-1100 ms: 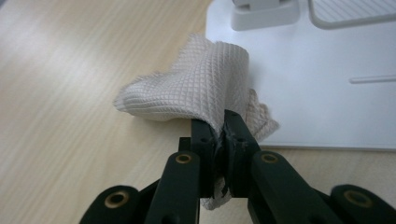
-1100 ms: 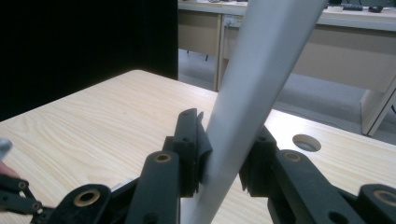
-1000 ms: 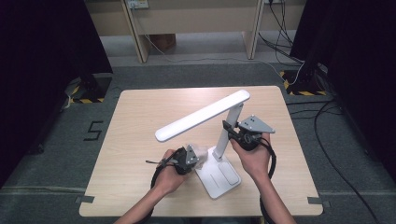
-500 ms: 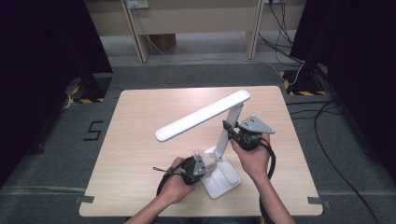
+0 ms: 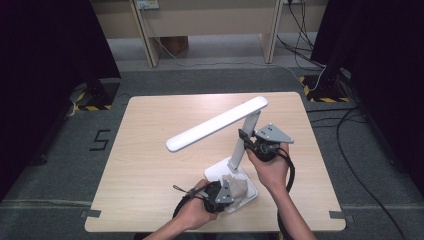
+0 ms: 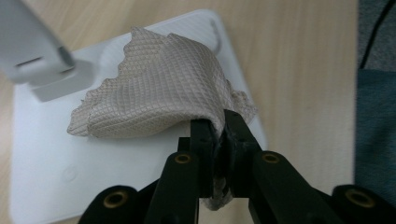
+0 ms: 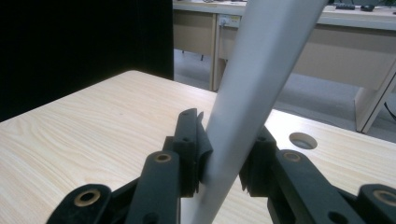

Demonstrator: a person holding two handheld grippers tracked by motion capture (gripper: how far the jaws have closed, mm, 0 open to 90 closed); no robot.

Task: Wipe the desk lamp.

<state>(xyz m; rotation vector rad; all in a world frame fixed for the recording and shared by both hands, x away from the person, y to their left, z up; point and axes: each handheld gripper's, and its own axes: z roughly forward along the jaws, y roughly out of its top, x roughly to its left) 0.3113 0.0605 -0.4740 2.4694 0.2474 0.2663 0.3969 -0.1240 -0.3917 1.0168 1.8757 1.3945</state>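
Note:
A white desk lamp stands on the wooden table, its flat base (image 5: pixel 216 172) near the front edge and its long head (image 5: pixel 216 124) slanting up to the right. My right gripper (image 5: pixel 248 140) is shut on the lamp's upright arm (image 7: pixel 261 88), one jaw pressed against each side. A beige waffle-weave cloth (image 6: pixel 154 86) lies draped on the base (image 6: pixel 51 158). My left gripper (image 6: pixel 218 133) is shut on the cloth's edge, and the cloth (image 5: pixel 236 186) rests on the base's front right part in the high view, beside the left gripper (image 5: pixel 226 192).
The table (image 5: pixel 150 145) has bare wood to the left and behind the lamp. A round cable hole (image 7: pixel 302 140) sits in the tabletop past the lamp arm. Grey carpet, desk legs and cables lie beyond the table.
My left gripper has slid right and toward the front of the lamp base, dragging the cloth across it. The right gripper and the lamp have stayed put.

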